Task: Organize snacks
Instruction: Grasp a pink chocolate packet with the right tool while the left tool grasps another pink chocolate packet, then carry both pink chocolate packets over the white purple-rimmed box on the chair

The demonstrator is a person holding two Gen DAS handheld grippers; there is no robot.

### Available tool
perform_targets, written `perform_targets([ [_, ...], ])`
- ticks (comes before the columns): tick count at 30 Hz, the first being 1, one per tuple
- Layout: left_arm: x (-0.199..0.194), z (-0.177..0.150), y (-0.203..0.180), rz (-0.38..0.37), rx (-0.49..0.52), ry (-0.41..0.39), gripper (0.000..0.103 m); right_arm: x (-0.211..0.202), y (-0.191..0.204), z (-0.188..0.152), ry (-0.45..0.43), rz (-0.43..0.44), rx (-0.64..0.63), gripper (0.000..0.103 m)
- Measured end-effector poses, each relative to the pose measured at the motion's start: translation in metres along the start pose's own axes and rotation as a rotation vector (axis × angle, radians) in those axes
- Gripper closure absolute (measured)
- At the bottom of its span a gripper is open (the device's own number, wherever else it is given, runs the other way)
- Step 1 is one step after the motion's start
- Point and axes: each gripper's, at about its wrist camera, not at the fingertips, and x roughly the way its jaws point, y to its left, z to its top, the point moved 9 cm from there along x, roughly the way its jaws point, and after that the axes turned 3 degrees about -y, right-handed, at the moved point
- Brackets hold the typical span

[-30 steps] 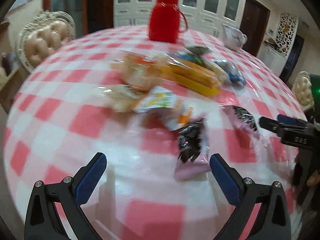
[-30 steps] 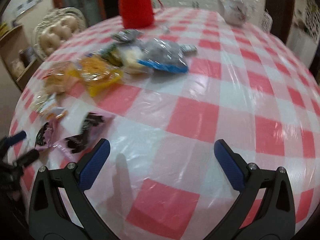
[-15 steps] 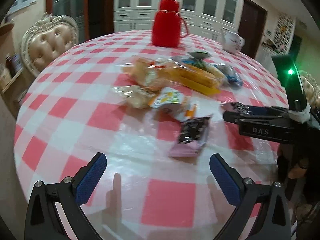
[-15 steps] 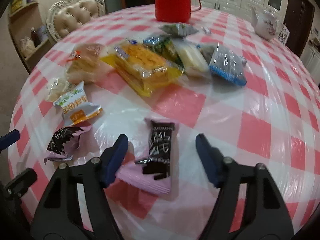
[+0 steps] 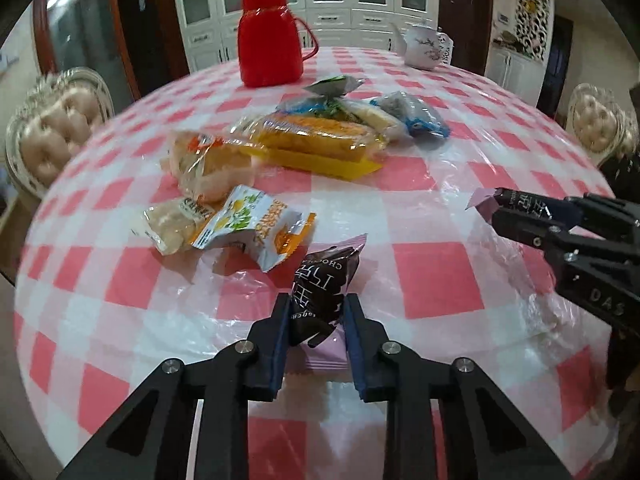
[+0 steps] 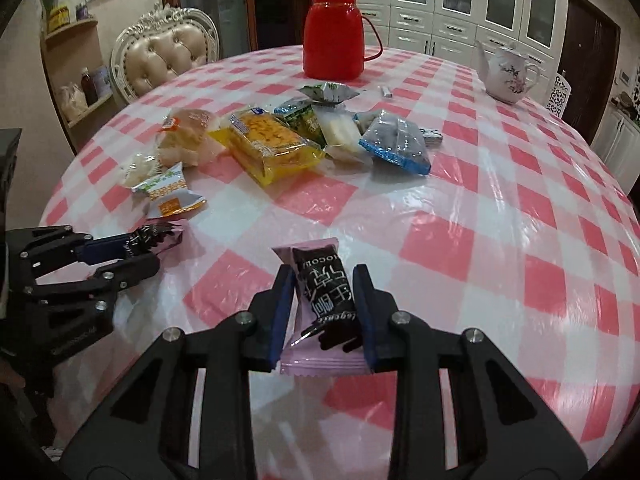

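Observation:
My left gripper [image 5: 314, 312] is shut on a pink-and-black chocolate snack packet [image 5: 320, 292] near the table's front edge; it also shows in the right wrist view [image 6: 136, 248]. My right gripper [image 6: 324, 284] is shut on a second, like chocolate packet [image 6: 324, 288]; it shows at the right of the left wrist view [image 5: 516, 210]. Behind lie more snacks: a white-orange packet [image 5: 256, 228], a rice-cracker packet [image 5: 172, 224], a bread bag [image 5: 208, 164], a yellow cake pack [image 5: 316, 144], a blue-edged bag [image 6: 394, 144].
A red thermos [image 6: 334, 46] and a white teapot [image 6: 506, 76] stand at the back of the round table with the pink check cloth [image 6: 500, 240]. Padded chairs [image 6: 160, 60] stand around it. A shelf [image 6: 76, 76] is at the left.
Both grippers have moved down onto the two chocolate packets and shut on them; earlier both were open above the table.

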Motion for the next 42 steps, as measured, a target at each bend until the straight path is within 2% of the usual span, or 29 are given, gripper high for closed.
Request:
perform_targets([
  [6, -0.008, 0.002, -0.025, -0.034, 0.018, -0.017, 0.076, -0.020, -0.008, -0.008, -0.030, -0.013, 0.008, 0.069],
  [18, -0.021, 0.000, -0.088, -0.116, 0.091, -0.036, 0.076, -0.049, -0.039, -0.041, -0.030, -0.025, 0.078, 0.069],
  [25, -0.030, -0.001, -0.126, -0.162, 0.144, -0.052, 0.076, -0.074, -0.058, -0.057, -0.045, -0.064, 0.093, 0.069],
  [36, -0.047, -0.004, -0.200, -0.247, 0.260, -0.076, 0.076, -0.114, -0.114, -0.095, -0.060, -0.115, 0.191, 0.069],
  [42, -0.055, -0.013, -0.255, -0.319, 0.352, -0.071, 0.076, -0.147, -0.147, -0.122, -0.059, -0.189, 0.205, 0.069],
])
